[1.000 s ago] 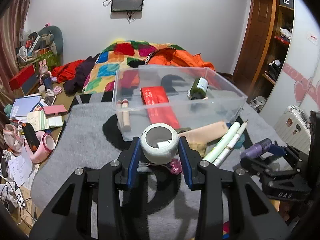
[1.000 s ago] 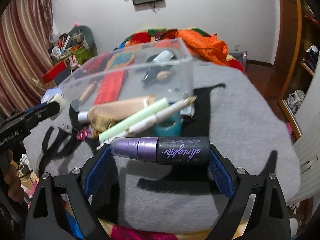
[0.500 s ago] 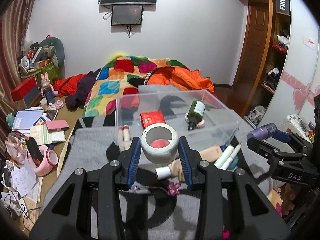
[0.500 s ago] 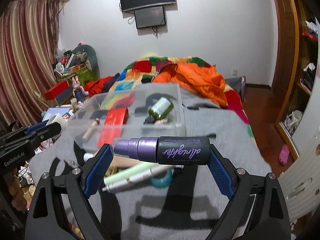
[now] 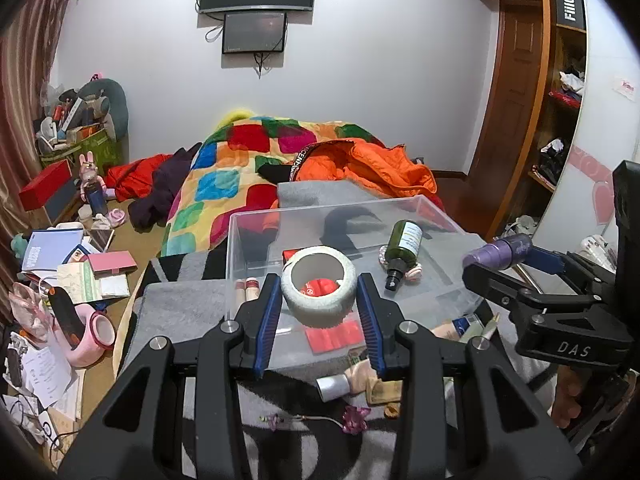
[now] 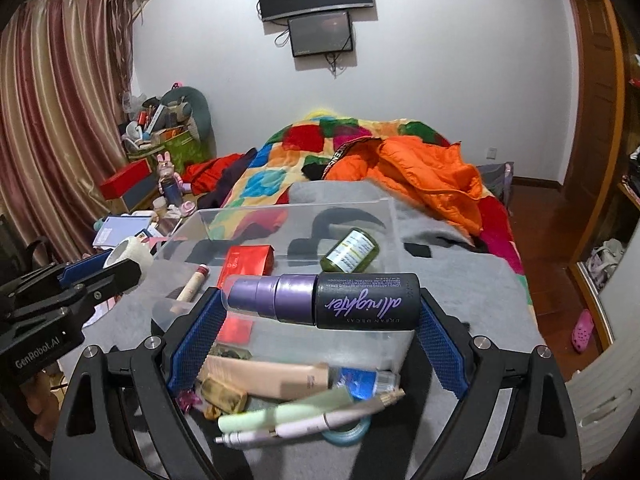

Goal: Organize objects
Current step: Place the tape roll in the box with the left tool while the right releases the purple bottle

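My left gripper (image 5: pixel 319 312) is shut on a white tape roll (image 5: pixel 319 292), held in the air just in front of the clear plastic bin (image 5: pixel 256 216). My right gripper (image 6: pixel 320 312) is shut on a purple and black spray bottle (image 6: pixel 324 300) lying crosswise between its blue pads, above the bin's near wall (image 6: pixel 320 338). Inside the bin lie a red box (image 6: pixel 249 262), a green bottle (image 5: pixel 403 246) and a slim tube (image 6: pixel 193 283). In the left wrist view the right gripper (image 5: pixel 508 256) shows at the right with the bottle (image 5: pixel 498 250). In the right wrist view the left gripper (image 6: pixel 120 264) shows at the left.
Loose on the grey blanket (image 6: pixel 460 280) in front of the bin lie a beige tube (image 6: pixel 268 376), a green stick (image 6: pixel 284 410), a white pen (image 6: pixel 304 426), a blue tape ring (image 6: pixel 348 432) and a pink hair clip (image 5: pixel 354 419). Clutter covers the floor (image 5: pixel 132 248) at the left. A bed with an orange jacket (image 5: pixel 372 164) lies behind.
Both grippers have risen and moved toward the bin with their loads. The tape roll and the spray bottle now hang at the bin's near wall instead of low over the blanket.
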### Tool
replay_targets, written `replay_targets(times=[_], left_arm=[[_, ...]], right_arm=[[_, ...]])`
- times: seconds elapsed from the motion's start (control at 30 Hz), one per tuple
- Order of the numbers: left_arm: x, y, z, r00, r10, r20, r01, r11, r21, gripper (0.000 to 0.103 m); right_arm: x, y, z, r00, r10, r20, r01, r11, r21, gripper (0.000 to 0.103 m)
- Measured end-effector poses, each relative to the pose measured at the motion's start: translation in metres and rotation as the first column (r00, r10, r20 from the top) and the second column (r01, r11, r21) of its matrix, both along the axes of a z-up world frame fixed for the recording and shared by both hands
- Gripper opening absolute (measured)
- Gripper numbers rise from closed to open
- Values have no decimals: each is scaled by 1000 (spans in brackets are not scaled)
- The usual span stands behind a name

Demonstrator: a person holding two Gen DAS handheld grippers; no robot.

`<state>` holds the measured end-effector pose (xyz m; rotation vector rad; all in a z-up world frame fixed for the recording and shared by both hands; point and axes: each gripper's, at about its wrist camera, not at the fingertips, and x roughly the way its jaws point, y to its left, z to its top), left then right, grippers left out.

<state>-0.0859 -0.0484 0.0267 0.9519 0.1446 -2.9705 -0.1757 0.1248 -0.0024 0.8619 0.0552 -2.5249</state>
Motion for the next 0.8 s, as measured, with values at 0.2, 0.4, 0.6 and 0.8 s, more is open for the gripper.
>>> replay_targets(times=[0.2,0.4,0.6,0.8], left_arm=[[-16,-4,-9,1000,-1,25,1,1000,0,38],[-31,-6,-20,999,-10,49,10,1000,-4,38],[-44,-5,-31,997,-17,81,18,1000,-8,38],[-49,-2,-38,995,-27,98,28,1000,-8,38]], right_arm=[[-15,-16,-8,1000,26,17,-27,999,22,91],[-27,-28,-17,999,43,32,-45,998,49,91],[-34,-32,-25,998,46,45,-49,996,76,91],[-38,-35,-32,997,57,59,-62,994,91,91]])
